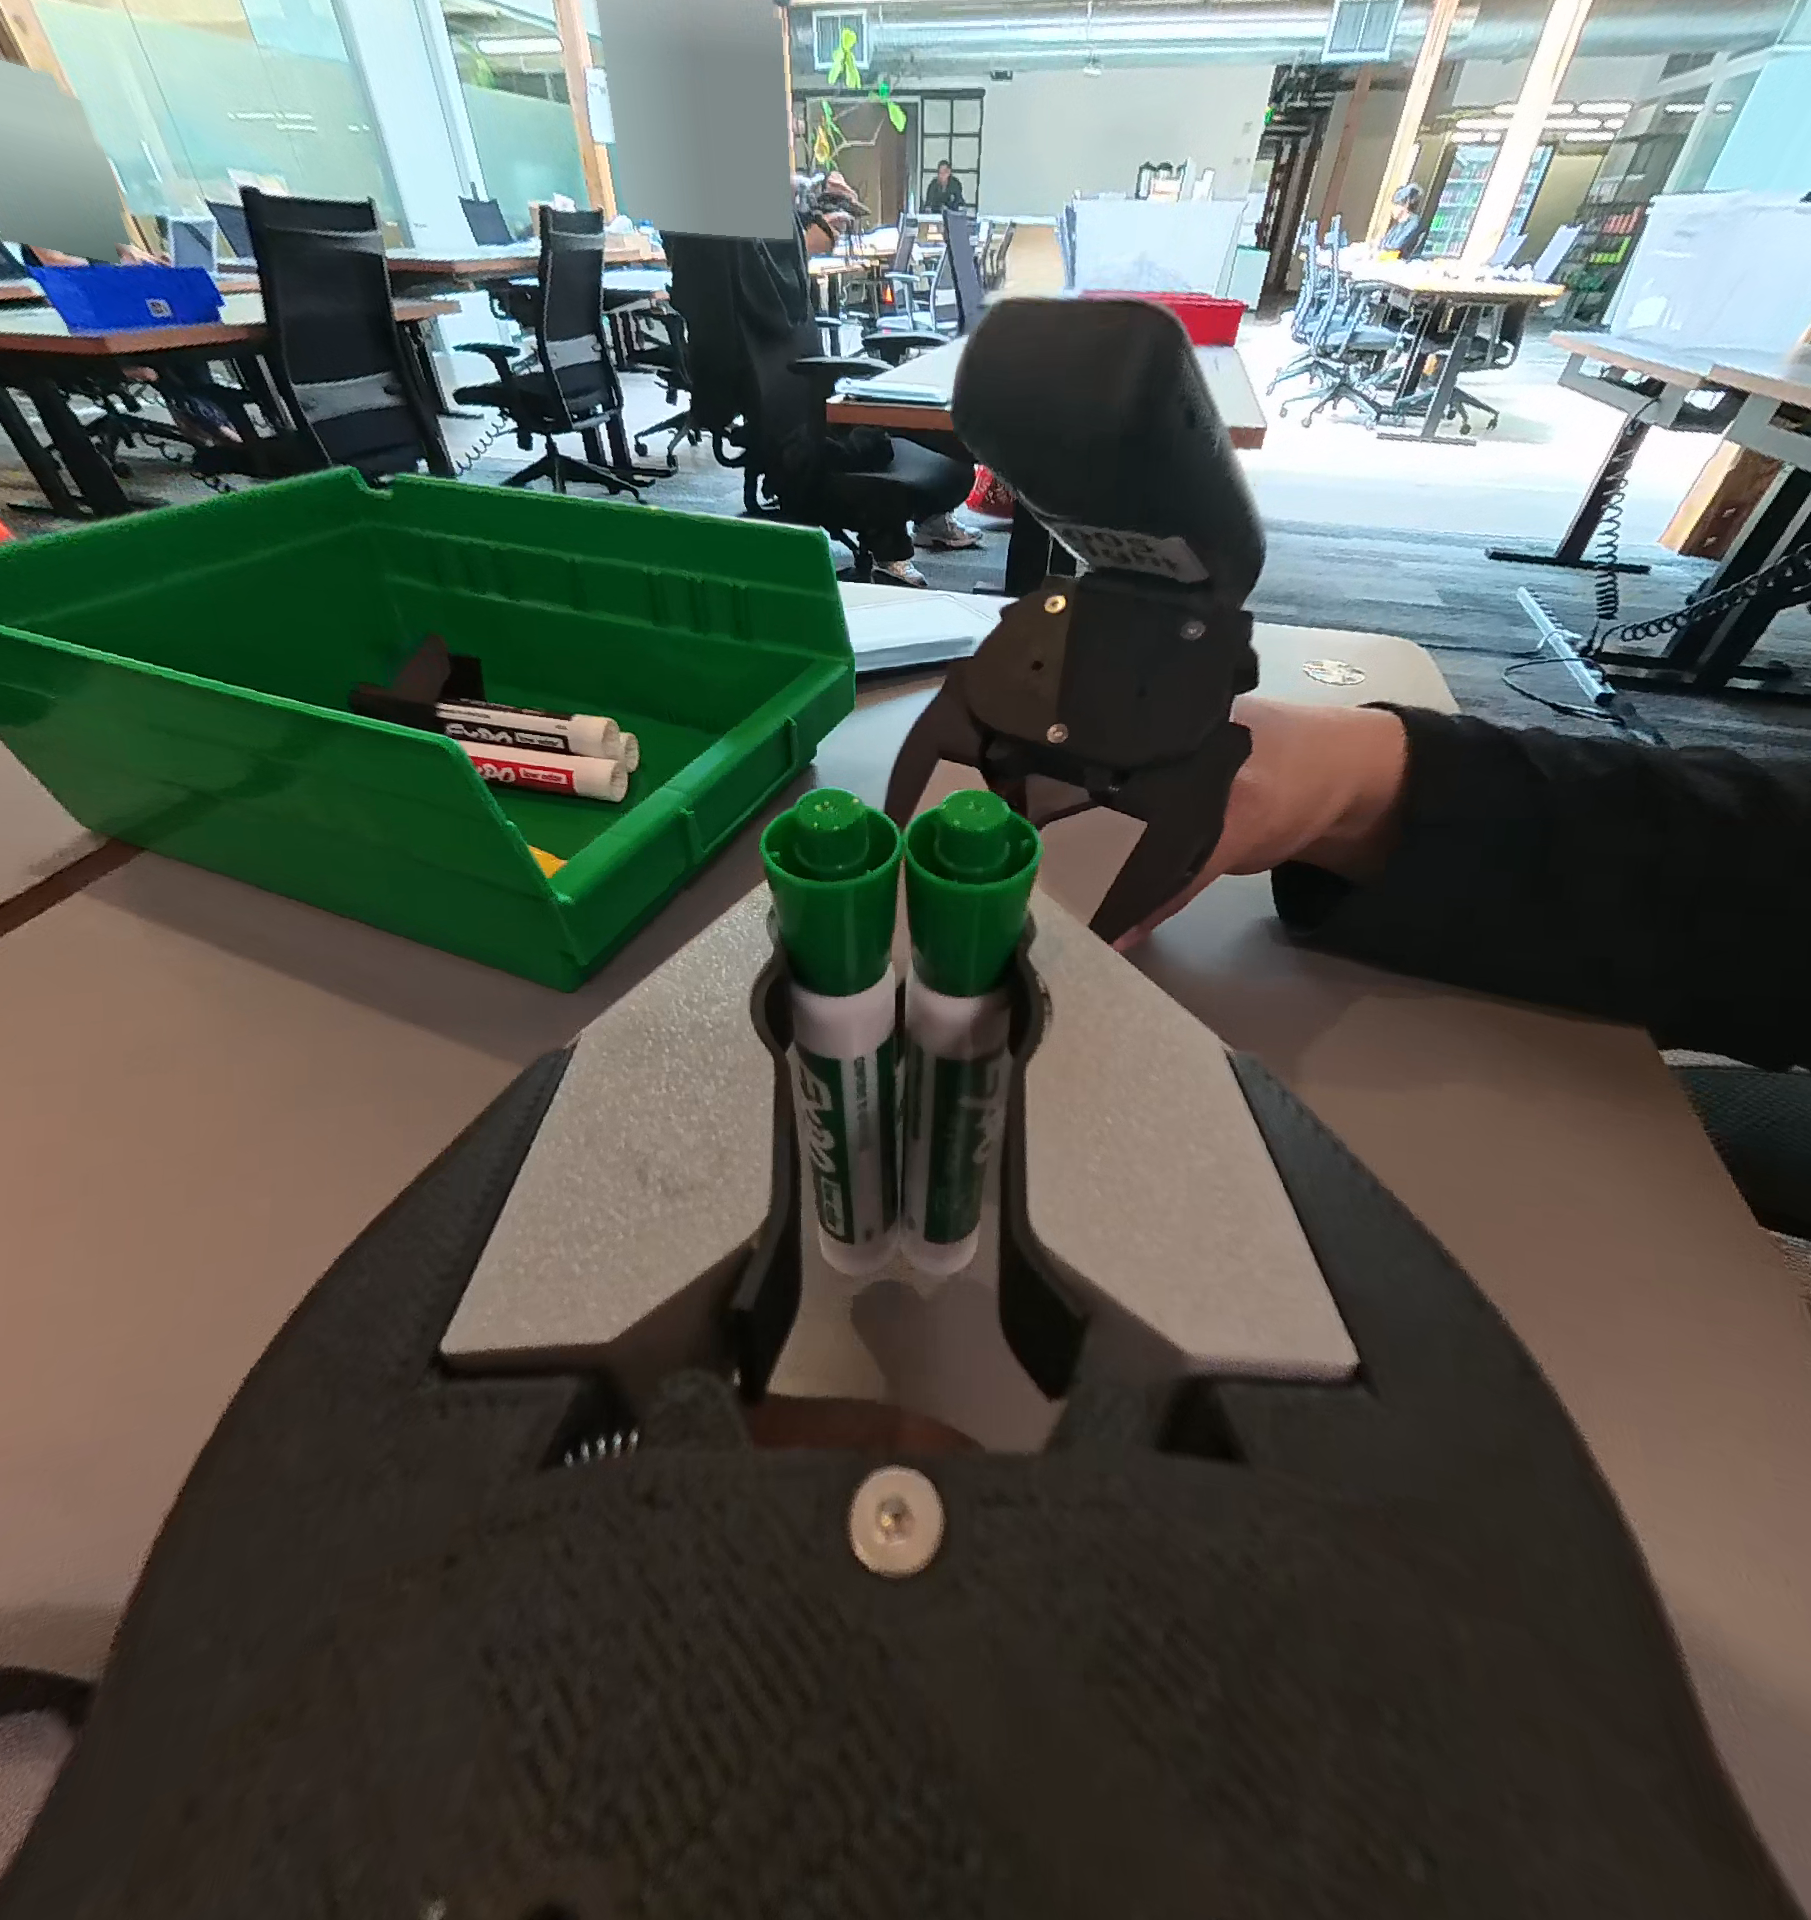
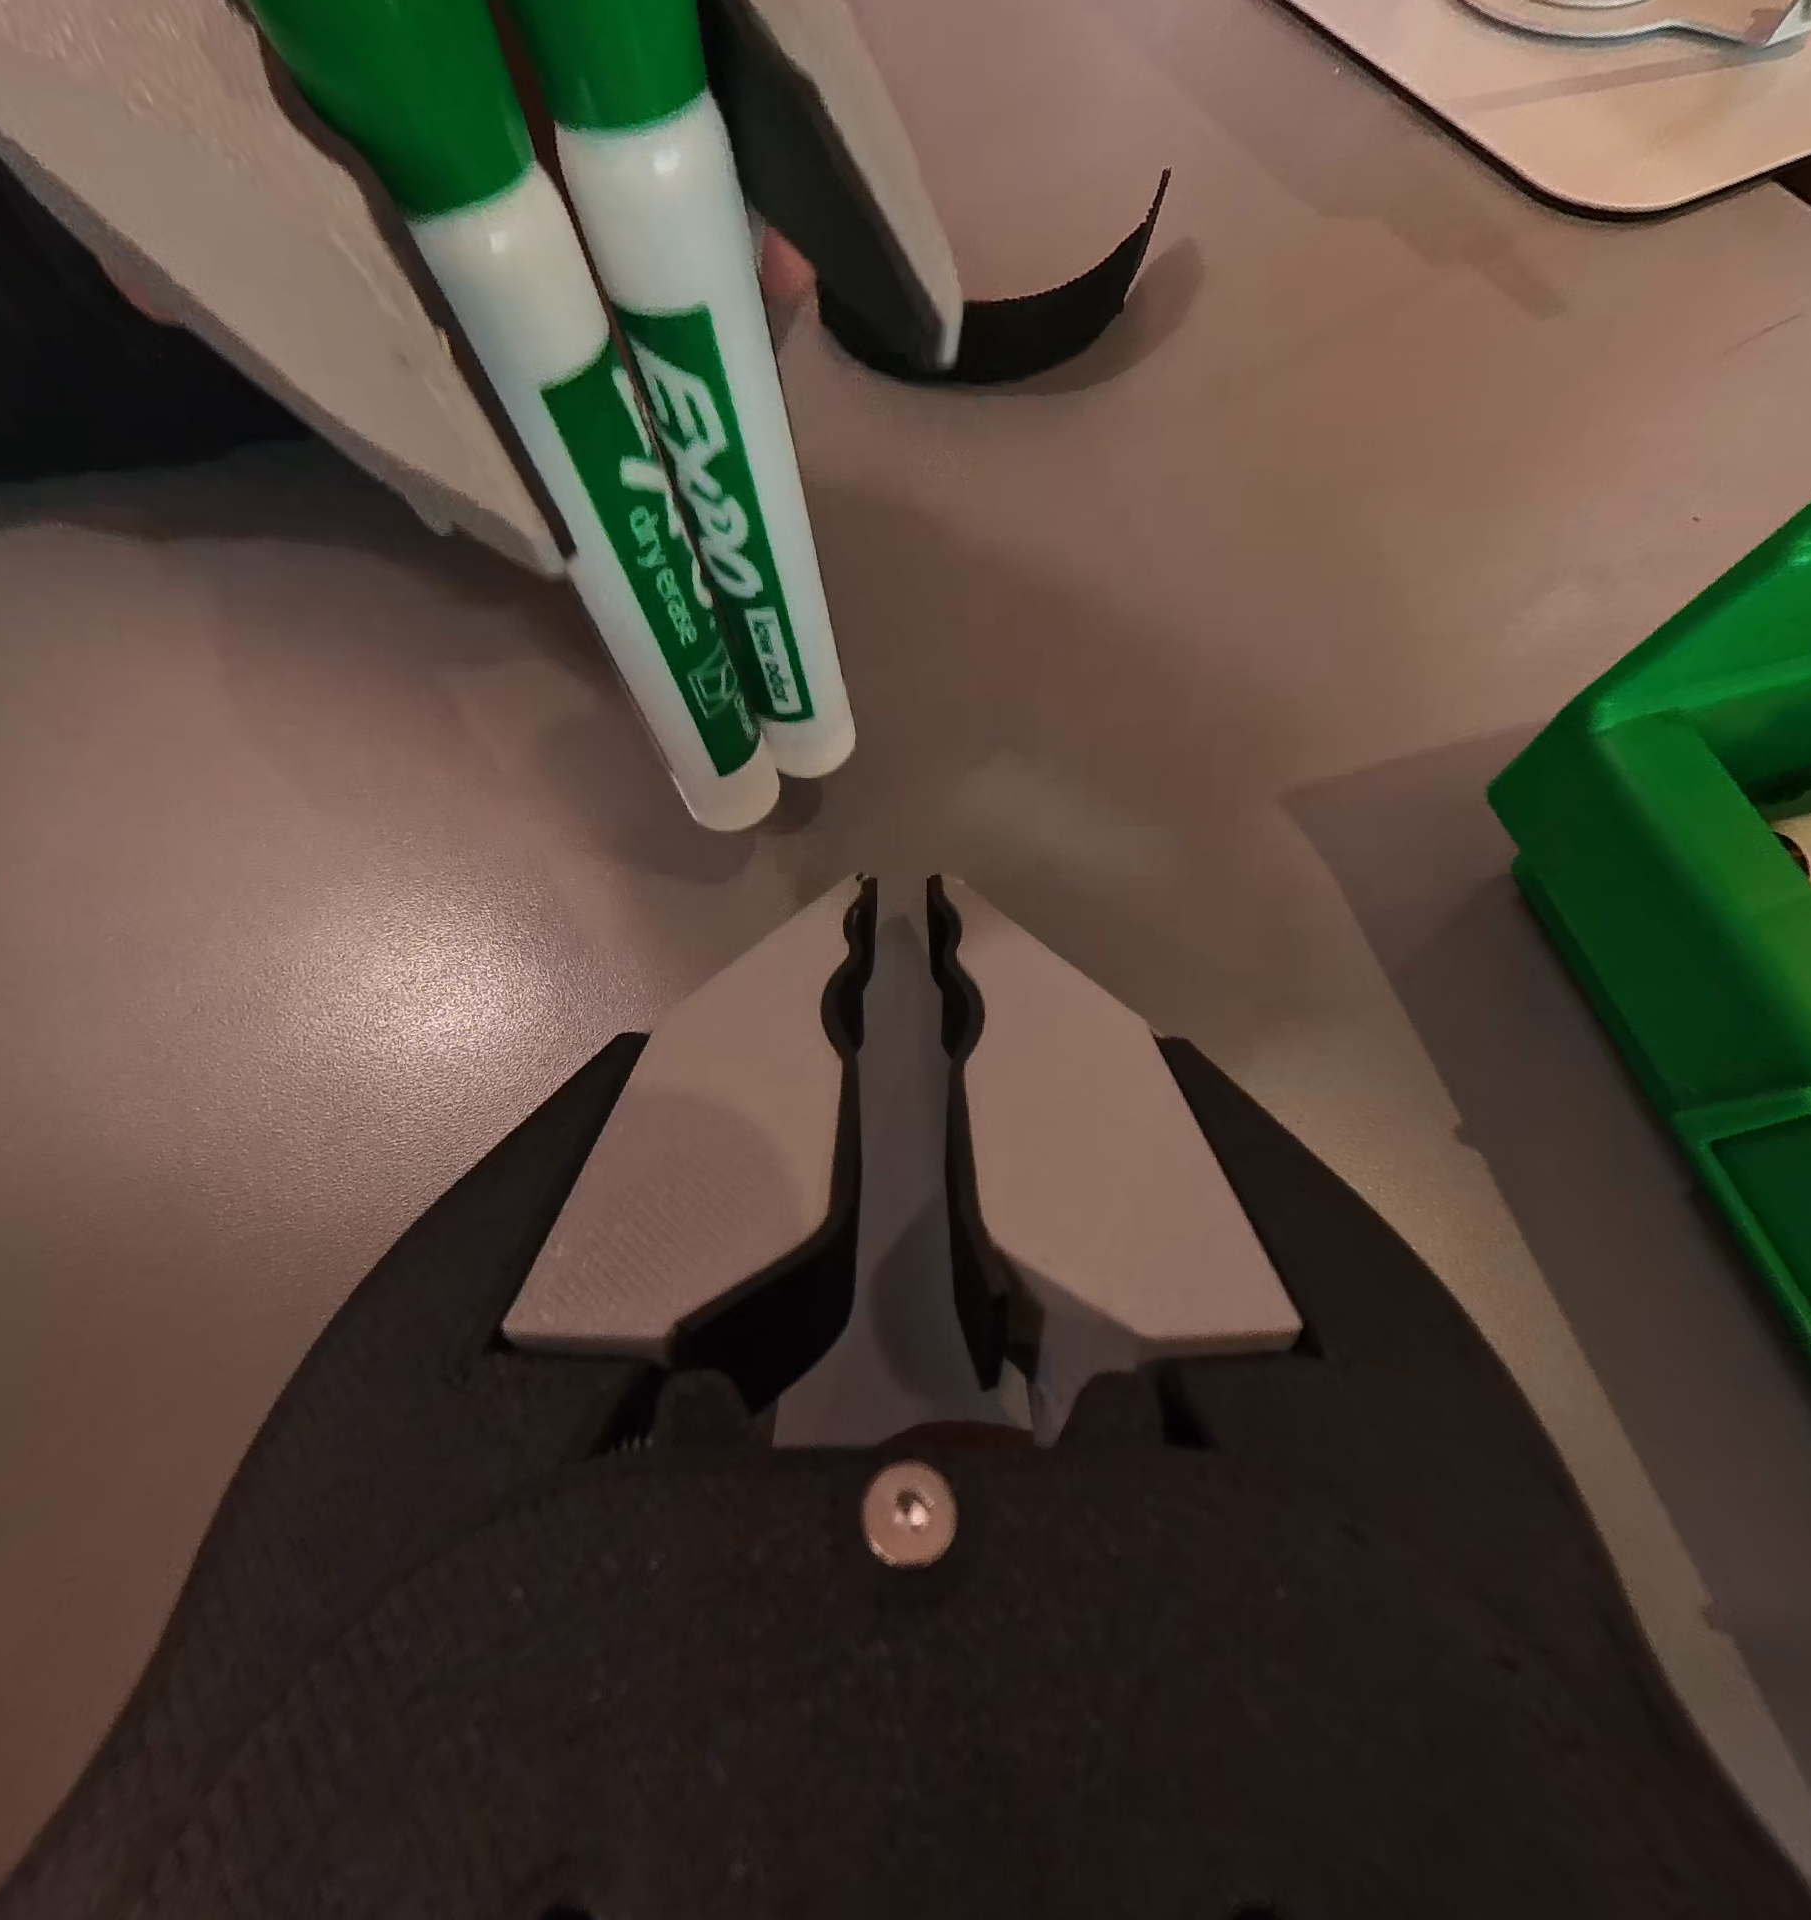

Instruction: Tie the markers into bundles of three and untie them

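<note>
Glossy plastic markers (image 2: 672, 436), matt speckled table (image 2: 257, 935), shiny plastic bin (image 1: 257, 644).

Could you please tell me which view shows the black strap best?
The right wrist view: the black strap lies curled on the table beyond the green markers. The left wrist view does not show it.

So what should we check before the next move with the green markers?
1. Left gripper shut on two green markers: ok.
2. Markers side by side, caps level: ok.
3. Three markers for a bundle: not ok, only two held.
4. Right gripper free to fetch: ok, narrow gap, nothing in it.
5. Black strap within reach on the table: ok.
6. More markers in the green bin: ok.
</note>
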